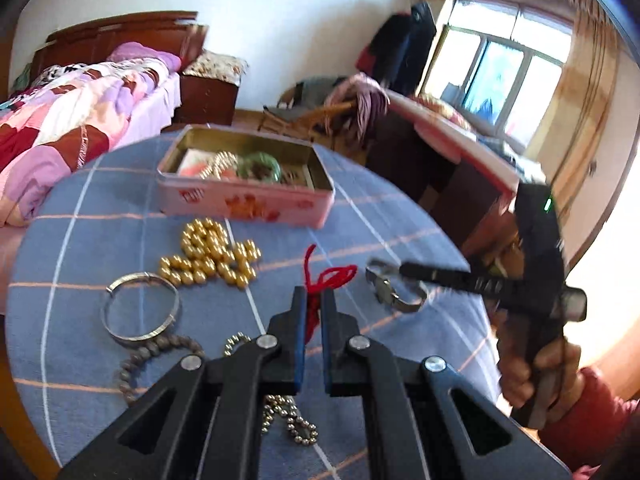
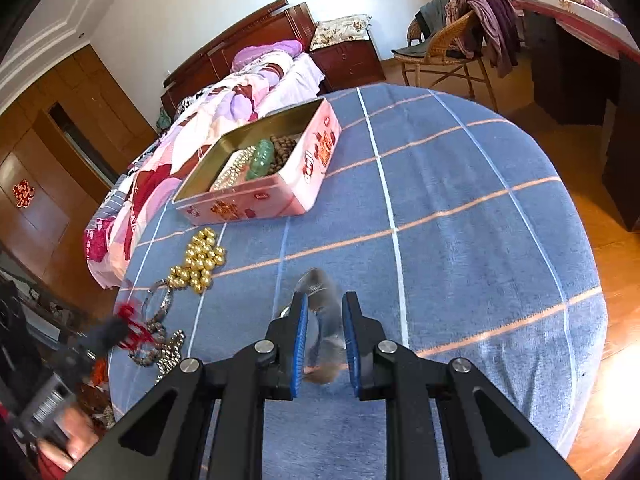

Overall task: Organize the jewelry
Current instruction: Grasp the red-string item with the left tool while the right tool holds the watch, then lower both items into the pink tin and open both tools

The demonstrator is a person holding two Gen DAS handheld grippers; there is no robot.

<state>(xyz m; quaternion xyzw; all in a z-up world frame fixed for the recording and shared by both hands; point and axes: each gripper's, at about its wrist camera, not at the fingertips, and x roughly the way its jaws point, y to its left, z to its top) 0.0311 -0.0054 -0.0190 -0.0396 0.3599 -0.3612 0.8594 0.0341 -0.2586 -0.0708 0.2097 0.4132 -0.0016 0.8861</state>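
A bed point(image 2: 240, 92) with a pink and purple patchwork quilt point(image 1: 68, 120) stands against the white wall, under a dark wooden headboard point(image 2: 240, 36). Beside it is a dark nightstand point(image 2: 348, 60) with a flowered cushion point(image 2: 340, 30) on top. A wicker chair point(image 2: 444, 56) draped with purple clothes point(image 2: 488, 12) stands near a window point(image 1: 504, 76) with beige curtains point(image 1: 584, 92). Wooden wardrobe doors point(image 2: 40, 184) line the far wall.

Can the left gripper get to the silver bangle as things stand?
Probably not yet: the left gripper has its jaws shut on the red cord. The silver bangle lies uncovered just beside it, so the path itself looks free.
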